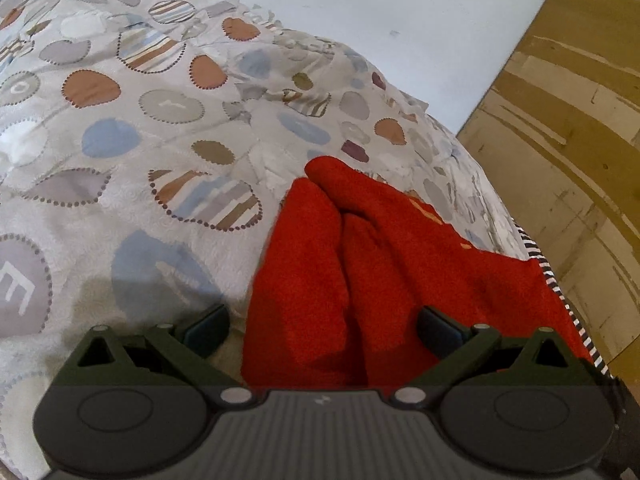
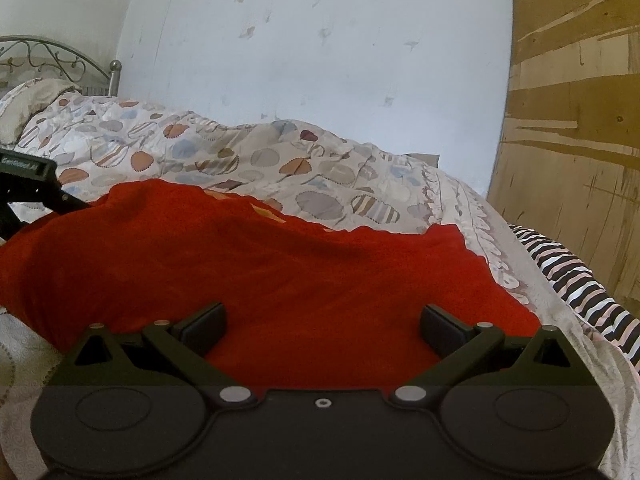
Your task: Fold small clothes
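One bed (image 2: 320, 168) under a patterned quilt carries one red garment (image 2: 280, 280), with one striped cloth (image 2: 568, 280) at its edge. My two tongs hover low over the garment: left tongs (image 1: 322, 330) released above its bunched folds, right tongs (image 2: 322, 328) released above its flat spread.

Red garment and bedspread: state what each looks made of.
Red garment: seemingly soft knit or fleece, matte; it has a fuzzy surface and limp folds. Bedspread: probably quilted woven cotton, matte; it shows a printed pattern and puckered, swirl-stitched texture.
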Action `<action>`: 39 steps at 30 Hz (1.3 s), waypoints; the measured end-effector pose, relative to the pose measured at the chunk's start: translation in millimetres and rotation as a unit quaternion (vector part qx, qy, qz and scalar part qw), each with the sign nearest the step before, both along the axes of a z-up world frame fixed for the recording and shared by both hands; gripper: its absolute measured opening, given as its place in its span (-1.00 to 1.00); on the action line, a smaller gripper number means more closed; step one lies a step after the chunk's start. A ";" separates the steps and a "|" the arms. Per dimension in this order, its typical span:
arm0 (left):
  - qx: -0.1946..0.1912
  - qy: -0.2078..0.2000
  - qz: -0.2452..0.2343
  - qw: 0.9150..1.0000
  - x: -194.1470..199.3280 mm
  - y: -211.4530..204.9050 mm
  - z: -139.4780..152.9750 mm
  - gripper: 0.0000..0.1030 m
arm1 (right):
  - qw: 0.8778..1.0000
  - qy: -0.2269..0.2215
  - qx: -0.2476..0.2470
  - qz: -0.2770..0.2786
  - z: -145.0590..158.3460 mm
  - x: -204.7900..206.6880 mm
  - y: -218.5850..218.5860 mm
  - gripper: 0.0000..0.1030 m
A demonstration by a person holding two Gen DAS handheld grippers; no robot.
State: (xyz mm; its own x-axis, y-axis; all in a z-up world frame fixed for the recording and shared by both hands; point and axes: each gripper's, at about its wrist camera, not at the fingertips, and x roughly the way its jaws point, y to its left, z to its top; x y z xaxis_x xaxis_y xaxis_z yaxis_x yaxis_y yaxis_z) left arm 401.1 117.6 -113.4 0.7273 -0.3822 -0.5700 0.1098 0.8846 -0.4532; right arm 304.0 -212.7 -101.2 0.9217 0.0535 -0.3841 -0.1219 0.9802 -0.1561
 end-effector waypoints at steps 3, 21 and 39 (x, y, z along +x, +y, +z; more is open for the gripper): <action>0.001 0.001 0.001 1.000 -0.4 0.0 0.1 0.99 | 1.000 0.000 0.000 0.000 -0.1 -0.1 0.0 0.99; 0.011 0.046 0.013 0.999 6.9 -5.7 9.7 0.28 | 1.000 -0.001 0.001 -0.001 -0.5 -0.7 -0.9 0.99; 0.201 -0.020 0.005 0.979 -12.7 -82.0 79.9 -0.63 | 1.000 -0.005 0.012 -0.003 1.2 -2.1 0.4 0.99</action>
State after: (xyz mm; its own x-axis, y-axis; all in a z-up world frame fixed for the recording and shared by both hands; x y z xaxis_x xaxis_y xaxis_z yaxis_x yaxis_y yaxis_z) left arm 388.4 35.6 -33.5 0.7543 -0.1253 -0.6445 0.1110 0.9918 -0.0630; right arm 301.9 -212.3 -100.0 0.9255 0.0576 -0.3744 -0.1156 0.9842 -0.1343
